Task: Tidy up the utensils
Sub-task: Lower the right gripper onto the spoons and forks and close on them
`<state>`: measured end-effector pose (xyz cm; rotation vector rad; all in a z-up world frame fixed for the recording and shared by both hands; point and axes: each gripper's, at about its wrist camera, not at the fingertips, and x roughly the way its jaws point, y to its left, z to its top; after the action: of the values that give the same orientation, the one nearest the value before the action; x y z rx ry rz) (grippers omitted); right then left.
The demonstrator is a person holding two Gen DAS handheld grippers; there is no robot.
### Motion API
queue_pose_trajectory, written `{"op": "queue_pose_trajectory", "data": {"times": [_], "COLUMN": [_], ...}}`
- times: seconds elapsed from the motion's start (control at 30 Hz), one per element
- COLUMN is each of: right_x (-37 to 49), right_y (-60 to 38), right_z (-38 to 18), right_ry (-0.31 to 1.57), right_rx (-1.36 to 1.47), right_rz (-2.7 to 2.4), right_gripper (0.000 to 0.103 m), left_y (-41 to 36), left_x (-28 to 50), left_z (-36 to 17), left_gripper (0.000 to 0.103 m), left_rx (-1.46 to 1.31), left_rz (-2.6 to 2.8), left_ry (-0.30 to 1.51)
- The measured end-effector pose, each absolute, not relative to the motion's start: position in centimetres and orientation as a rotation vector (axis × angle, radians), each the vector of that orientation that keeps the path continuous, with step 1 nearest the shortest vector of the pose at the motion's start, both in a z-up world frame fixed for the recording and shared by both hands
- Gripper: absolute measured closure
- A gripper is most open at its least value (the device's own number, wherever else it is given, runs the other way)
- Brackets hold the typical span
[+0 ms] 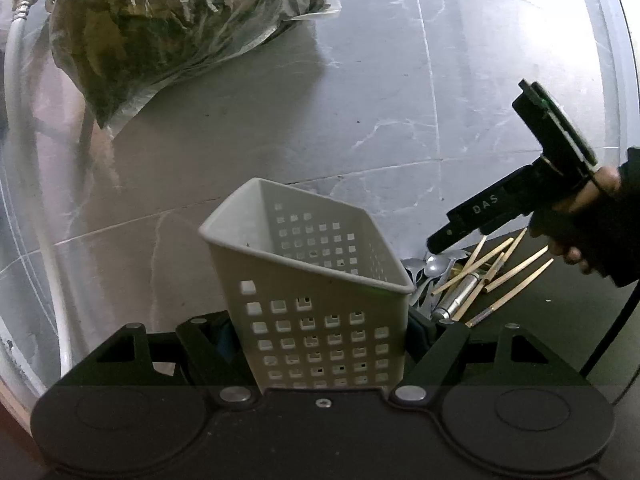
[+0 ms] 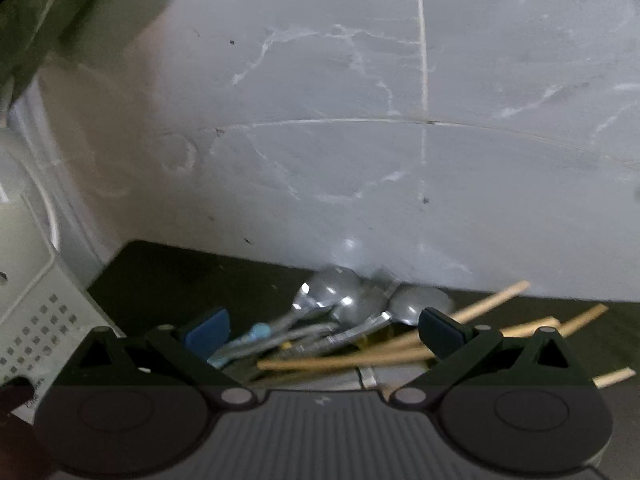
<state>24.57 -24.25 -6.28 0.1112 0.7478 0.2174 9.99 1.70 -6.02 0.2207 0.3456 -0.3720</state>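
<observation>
R gripper (image 2: 324, 330) has its jaws wide apart w/ nothing between the pads, hanging just above the utensil heap on the dark mat (image 2: 168, 276). Heap sits dead ahead of it, at 12 o'clock and slightly low: spoons (image 2: 344, 300) bunched nearer the tiled wall (image 2: 320, 120), bowls pointing to about 1 o'clock, handles trailing back to 7; chopsticks (image 2: 360, 356) lie across the jaw line, long axis roughly 8-to-2 o'clock, fanning out past the R finger. Frame is blurred, so exact overlaps in the pile are hard to call. L gripper (image 1: 320, 332) is narrowed onto the white perforated basket (image 1: 312, 280), pads pressing its side walls, basket tilted w/ the open mouth up toward 11 o'clock. From the L wrist view the heap is at 3 o'clock of the basket, just beside it, and the R gripper (image 1: 436, 244) comes in over it from 2 o'clock. Judgement: R hand is the nearer one for the pick; chopsticks run crosswise between the pads, so closing on one looks easiest, spoons prob need a wrist roll first.
</observation>
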Motion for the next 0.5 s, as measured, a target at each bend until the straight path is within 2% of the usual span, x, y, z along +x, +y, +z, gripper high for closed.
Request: {"op": "queue_pose_trajectory", "data": {"times": [0.1,0.5], "right_x": [25.9,29.3], "right_y": [-24.6,-25.4], "right_z": [-6.8,-8.7], "right_ry": [0.746,0.803], "right_rx": [0.137,0.253], "right_rz": [0.267,0.349], "right_gripper": [0.001,0.019], "left_y": [1.5,1.4], "left_x": [10.0,9.8], "left_z": [-6.1,-6.2], "left_gripper": [0.025,0.025], "left_rx": [0.22,0.214], "left_rz": [-0.363,-0.347], "left_ry": [0.344,0.342]}}
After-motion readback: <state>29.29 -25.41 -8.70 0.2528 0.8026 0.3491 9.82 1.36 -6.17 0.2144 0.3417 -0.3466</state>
